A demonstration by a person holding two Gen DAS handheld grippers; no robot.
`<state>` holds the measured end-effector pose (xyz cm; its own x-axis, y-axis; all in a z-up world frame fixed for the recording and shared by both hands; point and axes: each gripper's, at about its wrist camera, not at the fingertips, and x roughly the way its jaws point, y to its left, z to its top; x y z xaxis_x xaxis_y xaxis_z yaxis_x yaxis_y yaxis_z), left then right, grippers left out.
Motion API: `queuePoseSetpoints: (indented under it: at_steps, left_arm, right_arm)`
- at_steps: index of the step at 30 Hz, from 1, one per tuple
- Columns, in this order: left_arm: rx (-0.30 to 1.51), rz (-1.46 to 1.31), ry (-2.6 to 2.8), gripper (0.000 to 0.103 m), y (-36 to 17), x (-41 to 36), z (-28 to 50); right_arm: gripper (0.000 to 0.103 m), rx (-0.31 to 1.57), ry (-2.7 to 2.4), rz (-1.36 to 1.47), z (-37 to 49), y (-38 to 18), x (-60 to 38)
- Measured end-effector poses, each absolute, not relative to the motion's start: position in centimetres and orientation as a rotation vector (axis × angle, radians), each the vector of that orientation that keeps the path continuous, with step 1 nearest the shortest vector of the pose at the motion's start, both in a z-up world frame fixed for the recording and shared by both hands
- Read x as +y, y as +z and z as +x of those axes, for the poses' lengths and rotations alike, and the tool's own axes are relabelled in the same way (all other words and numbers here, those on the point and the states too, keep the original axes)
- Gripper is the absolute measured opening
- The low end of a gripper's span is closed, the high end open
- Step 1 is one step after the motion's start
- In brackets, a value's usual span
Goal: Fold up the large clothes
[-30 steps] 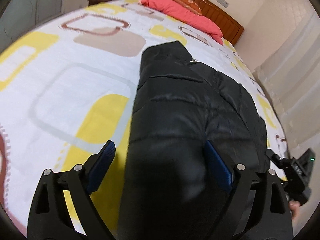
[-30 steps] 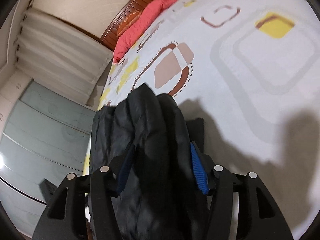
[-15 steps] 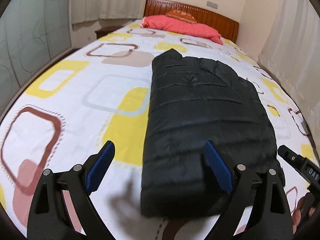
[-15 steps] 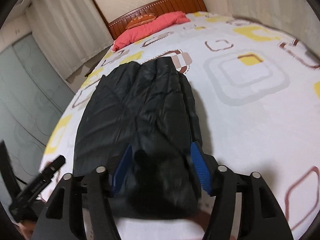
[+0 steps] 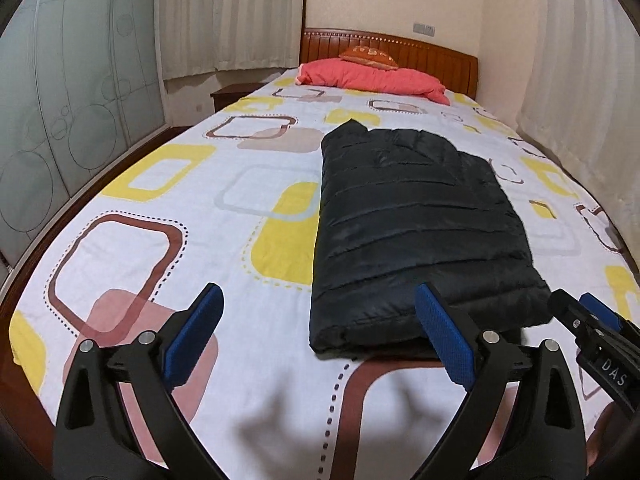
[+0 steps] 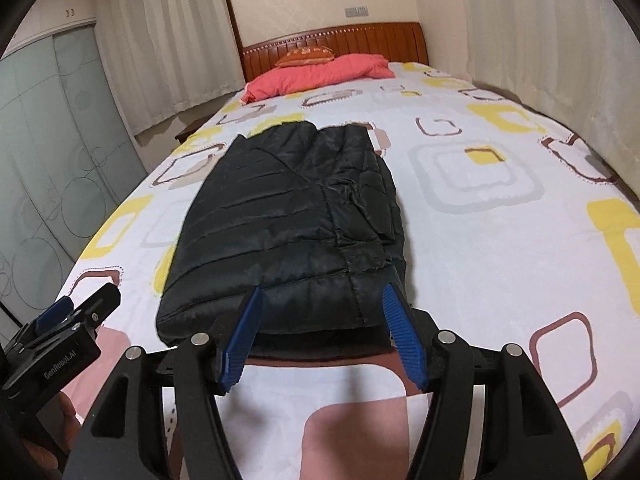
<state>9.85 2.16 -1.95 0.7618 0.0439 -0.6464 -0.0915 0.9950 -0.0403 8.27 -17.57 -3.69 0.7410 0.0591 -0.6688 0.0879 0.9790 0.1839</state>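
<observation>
Looking along my left gripper (image 5: 320, 328), I see its blue pads (image 5: 192, 334) spread wide and opening further, with nothing between them but bedsheet (image 5: 168, 200). The folded black puffer jacket (image 5: 412, 232) lies flat on the bed, ahead of the fingers and off toward the right finger; that finger's tip overlaps the jacket's near edge in the picture, but I cannot tell whether it touches. Further right, past that finger, the tip of my other gripper pokes into view.

Along my right gripper (image 6: 320, 330), the pads (image 6: 404, 340) stand partly apart, not clamped on anything. The jacket (image 6: 288, 224) sits directly ahead of the fingertips, its near hem just beyond them and spanning the gap; both tips lie over that hem in the view, and I cannot say whether they rest on the fabric. To the left of the left finger, the left gripper's tip shows low in the corner.

Well beyond the jacket in both views, a red pillow (image 5: 372, 78) lies against the wooden headboard (image 5: 440, 58), and curtains (image 6: 160, 40) hang either side.
</observation>
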Motion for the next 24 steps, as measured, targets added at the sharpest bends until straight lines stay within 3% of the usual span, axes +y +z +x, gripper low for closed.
queuePoseSetpoints:
  at_steps: [2,24]
  left_arm:
    - [0.697,-0.069,0.071,0.099,-1.7,2.0,9.4]
    - [0.646,-0.044,0.045,0.100,0.8,0.4,6.7]
  right_arm:
    - [0.067,0.721,-0.018,0.198,7.7,-3.2,-17.3]
    - [0.067,0.641,-0.014,0.145,4.5,-0.6,-15.3]
